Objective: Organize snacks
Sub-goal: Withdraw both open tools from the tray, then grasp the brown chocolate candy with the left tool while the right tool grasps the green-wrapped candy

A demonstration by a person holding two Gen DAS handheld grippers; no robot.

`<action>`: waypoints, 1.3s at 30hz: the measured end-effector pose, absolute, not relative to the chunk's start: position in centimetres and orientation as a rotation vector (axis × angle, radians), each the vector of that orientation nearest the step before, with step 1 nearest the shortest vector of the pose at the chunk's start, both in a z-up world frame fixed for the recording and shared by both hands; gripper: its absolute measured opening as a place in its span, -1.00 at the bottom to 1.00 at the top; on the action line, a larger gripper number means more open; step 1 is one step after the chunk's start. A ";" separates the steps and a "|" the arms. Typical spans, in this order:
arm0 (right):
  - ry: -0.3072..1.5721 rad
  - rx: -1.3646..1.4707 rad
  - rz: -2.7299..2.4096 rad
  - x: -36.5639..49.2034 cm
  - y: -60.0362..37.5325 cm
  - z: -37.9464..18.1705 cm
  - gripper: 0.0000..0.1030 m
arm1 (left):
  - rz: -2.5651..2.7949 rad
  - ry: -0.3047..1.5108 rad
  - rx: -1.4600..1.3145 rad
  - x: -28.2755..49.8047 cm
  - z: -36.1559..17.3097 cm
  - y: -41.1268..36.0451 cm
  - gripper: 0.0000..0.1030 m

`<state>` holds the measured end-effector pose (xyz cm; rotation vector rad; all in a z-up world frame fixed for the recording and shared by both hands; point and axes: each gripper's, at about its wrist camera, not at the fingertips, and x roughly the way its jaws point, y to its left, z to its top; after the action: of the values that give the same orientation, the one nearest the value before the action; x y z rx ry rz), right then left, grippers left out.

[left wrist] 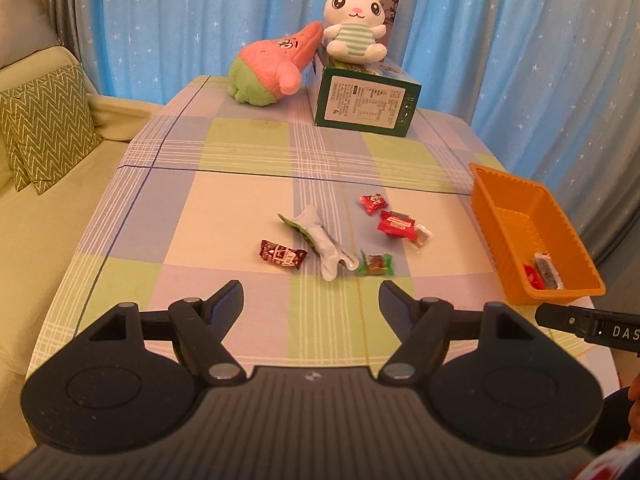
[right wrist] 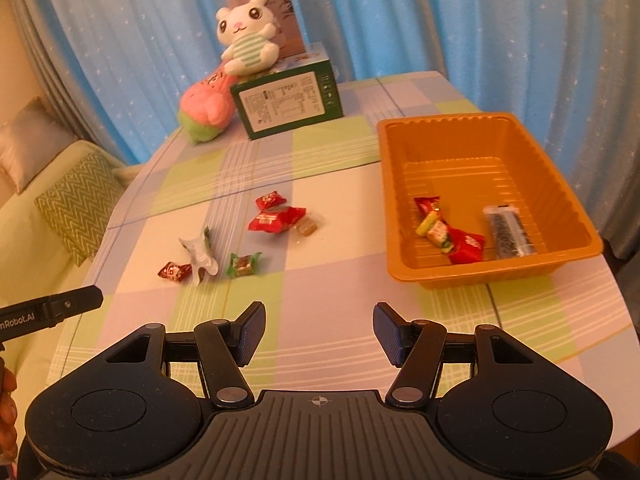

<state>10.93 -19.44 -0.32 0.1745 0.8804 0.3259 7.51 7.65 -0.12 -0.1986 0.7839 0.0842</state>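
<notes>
Several wrapped snacks lie loose in the middle of the checked tablecloth: a brown candy (left wrist: 282,255), a white and green pouch (left wrist: 325,242), a green-wrapped candy (left wrist: 376,264), a red packet (left wrist: 396,224) and a red candy (left wrist: 373,203). An orange tray (right wrist: 476,272) at the right holds a black sachet (right wrist: 507,230) and red and yellow candies (right wrist: 448,234). My left gripper (left wrist: 311,300) hovers open just short of the snacks, with nothing between its fingers. Over bare cloth left of the tray's near corner, my right gripper (right wrist: 319,330) stands open and empty too.
At the table's far end a green box (left wrist: 366,102) carries a white plush rabbit (left wrist: 356,20), with a pink and green plush (left wrist: 268,68) leaning beside it. A sofa with a zigzag cushion (left wrist: 44,124) runs along the left. Blue starred curtains hang behind.
</notes>
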 end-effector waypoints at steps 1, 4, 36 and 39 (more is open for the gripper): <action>0.884 0.171 0.334 11.1 -19.2 -0.5 0.16 | 0.082 0.790 -0.196 7.7 -0.3 7.8 0.40; 0.895 0.154 0.367 11.8 -18.2 -1.1 0.16 | 0.076 0.804 -0.188 8.4 -0.7 8.5 0.40; 0.865 -0.021 0.535 22.0 -7.5 -11.5 0.15 | 0.042 0.912 -0.155 18.0 -8.4 12.8 0.40; 0.853 -0.008 0.506 22.3 -6.7 -11.6 0.15 | 0.045 0.912 -0.161 18.4 -8.8 13.0 0.40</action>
<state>22.34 -6.69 -11.58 -0.0075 0.8527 0.5059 18.37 12.98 -8.84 -0.1614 0.9122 0.0455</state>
